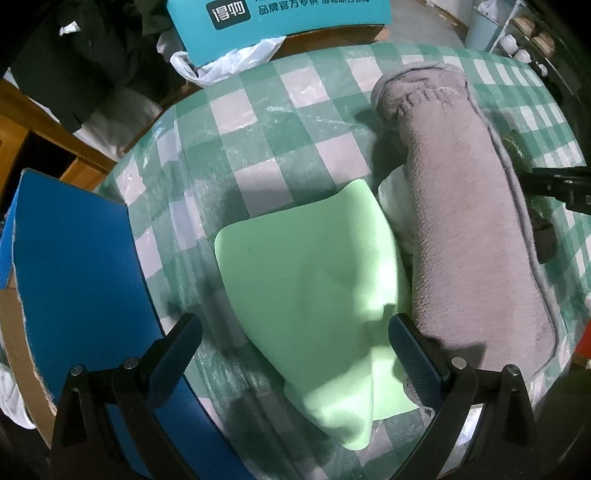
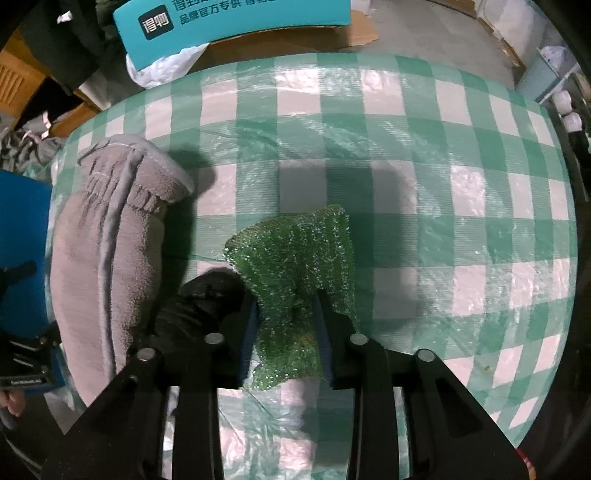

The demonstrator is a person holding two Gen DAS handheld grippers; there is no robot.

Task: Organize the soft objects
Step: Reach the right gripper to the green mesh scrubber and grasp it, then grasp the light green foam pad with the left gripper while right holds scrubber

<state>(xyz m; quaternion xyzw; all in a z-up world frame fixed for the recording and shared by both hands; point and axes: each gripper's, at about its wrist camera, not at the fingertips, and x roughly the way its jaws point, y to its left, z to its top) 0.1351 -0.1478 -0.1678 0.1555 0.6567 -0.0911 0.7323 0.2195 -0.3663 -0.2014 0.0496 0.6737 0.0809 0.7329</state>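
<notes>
In the left wrist view a light green cloth (image 1: pixel 314 280) lies on the checked table, with a rolled grey fleece item (image 1: pixel 469 206) along its right side. My left gripper (image 1: pixel 295 328) is open, its fingers straddling the near part of the green cloth. In the right wrist view my right gripper (image 2: pixel 286 306) is shut on a sparkly green mesh scrubber (image 2: pixel 295 254) just over the table. A black soft object (image 2: pixel 199 299) lies against its left finger. The grey fleece (image 2: pixel 103 251) is to the left.
The table has a green and white checked cover (image 2: pixel 406 184) under clear plastic. A blue cardboard box (image 1: pixel 74 258) stands at the table's left edge. A teal box (image 1: pixel 280 22) and a white plastic bag (image 1: pixel 221 62) sit beyond the far edge.
</notes>
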